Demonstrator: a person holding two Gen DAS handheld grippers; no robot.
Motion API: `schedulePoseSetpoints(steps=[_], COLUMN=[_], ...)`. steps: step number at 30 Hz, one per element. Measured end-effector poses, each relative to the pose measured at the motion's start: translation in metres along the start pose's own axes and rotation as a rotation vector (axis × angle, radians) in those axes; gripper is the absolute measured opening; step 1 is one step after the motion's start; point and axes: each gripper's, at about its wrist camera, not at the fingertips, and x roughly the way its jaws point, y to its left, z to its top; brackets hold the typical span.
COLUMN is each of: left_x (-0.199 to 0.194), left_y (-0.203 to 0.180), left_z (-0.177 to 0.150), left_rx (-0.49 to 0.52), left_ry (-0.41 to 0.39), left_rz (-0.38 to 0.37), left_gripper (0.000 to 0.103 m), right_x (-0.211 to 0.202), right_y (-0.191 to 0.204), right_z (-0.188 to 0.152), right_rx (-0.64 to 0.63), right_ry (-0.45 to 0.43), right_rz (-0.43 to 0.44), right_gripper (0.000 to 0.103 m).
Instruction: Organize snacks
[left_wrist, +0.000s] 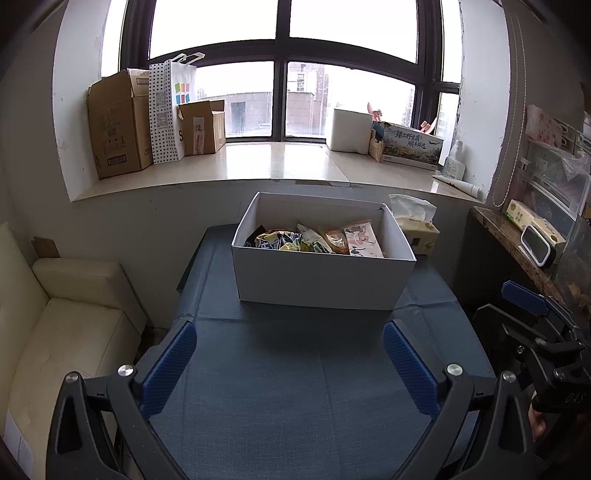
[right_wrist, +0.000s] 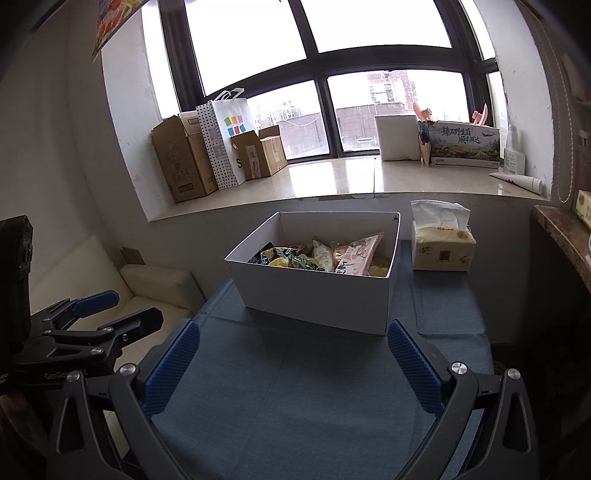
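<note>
Both tools, left (left_wrist: 290, 363) and right (right_wrist: 293, 363), hang wide open and empty over the near surface (left_wrist: 295, 406). The snacks (left_wrist: 314, 240) sit in the box (left_wrist: 321, 280) beyond. Likely next: reach in.

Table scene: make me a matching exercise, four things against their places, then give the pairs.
Things:
1. pink snack packet
2. yellow tissue pack
3. white dotted paper bag
4. cream sofa

Places:
A. on the windowsill between brown cardboard boxes
B. left of the blue-clothed table
C. inside the white cardboard box
D. on the table, right of the white box

Pairs: 1-C, 2-D, 3-A, 4-B
</note>
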Motion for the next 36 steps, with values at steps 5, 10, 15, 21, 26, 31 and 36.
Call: schedulePoseSetpoints(steps=[5,10,15,21,26,31,36], left_x=[0.0005,0.0012,0.0019,0.0018,0.0023,0.0025,0.0025], left_y=[0.0003,0.0005,0.0006,0.0008,0.0007,0.0005,0.0009], left_z=[0.0002,0.0000,-0.0006,-0.0014,-0.0008,-0.0006,-0.0005], left_rx=[-0.001,-0.001,-0.003,-0.001,-0.003,-0.003,-0.003], left_ry=[0.002,0.004,0.008,0.008,0.010,0.012,0.011], left_rz=[0.001,0.002,0.003,0.001,0.002,0.003,0.003], left_gripper=[0.103,0.103,0.103,0.103,0.103,0.103,0.103], right_x=[0.0006,0.0001,-0.0002,-0.0002,-0.0007,-0.0015,-0.0011], right_y=[0.0019,0.0021,0.0021,0.0036,0.0040,0.0043,0.0047], right_z=[-0.0008,-0.0010,-0.0010,-0.0020,-0.0021,-0.0022,-0.0024], right_rx=[-0.004,-0.005,-0.004,-0.007,-0.008,-0.009,-0.011], right_ry=[0.001,0.000,0.000,-0.001,-0.001,-0.003,-0.002], right_rz=[0.004,0.006,0.006,0.008,0.009,0.010,0.013], right_gripper=[0.103,0.103,0.103,0.103,0.103,0.103,0.103])
